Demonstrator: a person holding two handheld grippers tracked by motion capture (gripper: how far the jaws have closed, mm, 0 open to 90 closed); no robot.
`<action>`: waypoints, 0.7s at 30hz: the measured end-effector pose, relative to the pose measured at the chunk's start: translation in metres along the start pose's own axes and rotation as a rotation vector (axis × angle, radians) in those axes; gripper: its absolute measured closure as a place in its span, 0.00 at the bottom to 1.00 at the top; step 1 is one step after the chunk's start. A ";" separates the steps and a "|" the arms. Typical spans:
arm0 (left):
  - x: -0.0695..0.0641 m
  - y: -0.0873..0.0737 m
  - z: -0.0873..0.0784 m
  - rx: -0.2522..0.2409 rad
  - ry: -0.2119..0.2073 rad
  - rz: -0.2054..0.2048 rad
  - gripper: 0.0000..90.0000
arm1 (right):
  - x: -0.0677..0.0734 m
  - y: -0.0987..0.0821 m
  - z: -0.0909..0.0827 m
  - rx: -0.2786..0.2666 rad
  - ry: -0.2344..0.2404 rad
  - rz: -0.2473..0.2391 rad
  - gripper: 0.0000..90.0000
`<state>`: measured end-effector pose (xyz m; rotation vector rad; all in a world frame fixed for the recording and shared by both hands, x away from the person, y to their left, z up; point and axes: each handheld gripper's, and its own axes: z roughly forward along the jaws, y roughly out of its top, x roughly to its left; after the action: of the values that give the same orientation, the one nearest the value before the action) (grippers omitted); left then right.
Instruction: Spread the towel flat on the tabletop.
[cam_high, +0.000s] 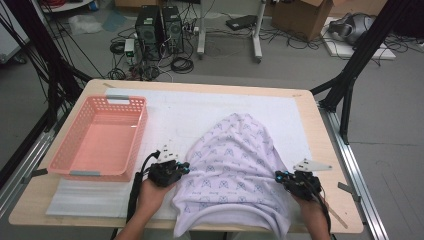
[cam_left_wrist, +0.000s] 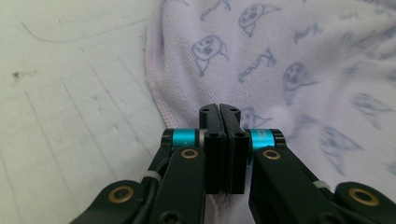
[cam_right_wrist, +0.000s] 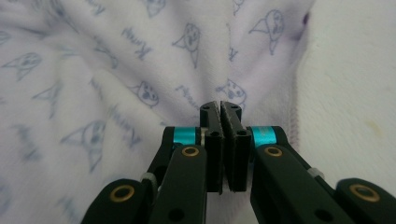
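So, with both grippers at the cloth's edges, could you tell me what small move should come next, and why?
Probably lift both together: the left gripper and right gripper are each shut on the patterned cloth, which lies bunched and hanging over the table's near edge.
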<state>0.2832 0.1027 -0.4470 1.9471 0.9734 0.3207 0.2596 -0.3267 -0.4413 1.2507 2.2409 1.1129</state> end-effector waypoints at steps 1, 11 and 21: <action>-0.002 -0.004 -0.006 -0.005 -0.014 0.011 0.98 | 0.000 -0.002 -0.006 -0.006 0.006 0.002 0.98; 0.007 0.003 -0.010 -0.066 -0.041 -0.043 0.57 | 0.002 0.002 -0.014 -0.053 0.000 0.020 0.72; 0.028 0.050 0.036 -0.079 -0.069 -0.088 0.49 | -0.022 0.041 0.026 -0.035 -0.071 0.037 0.58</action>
<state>0.3468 0.0873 -0.4301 1.8264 0.9844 0.2368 0.3106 -0.3200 -0.4284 1.3010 2.1457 1.0991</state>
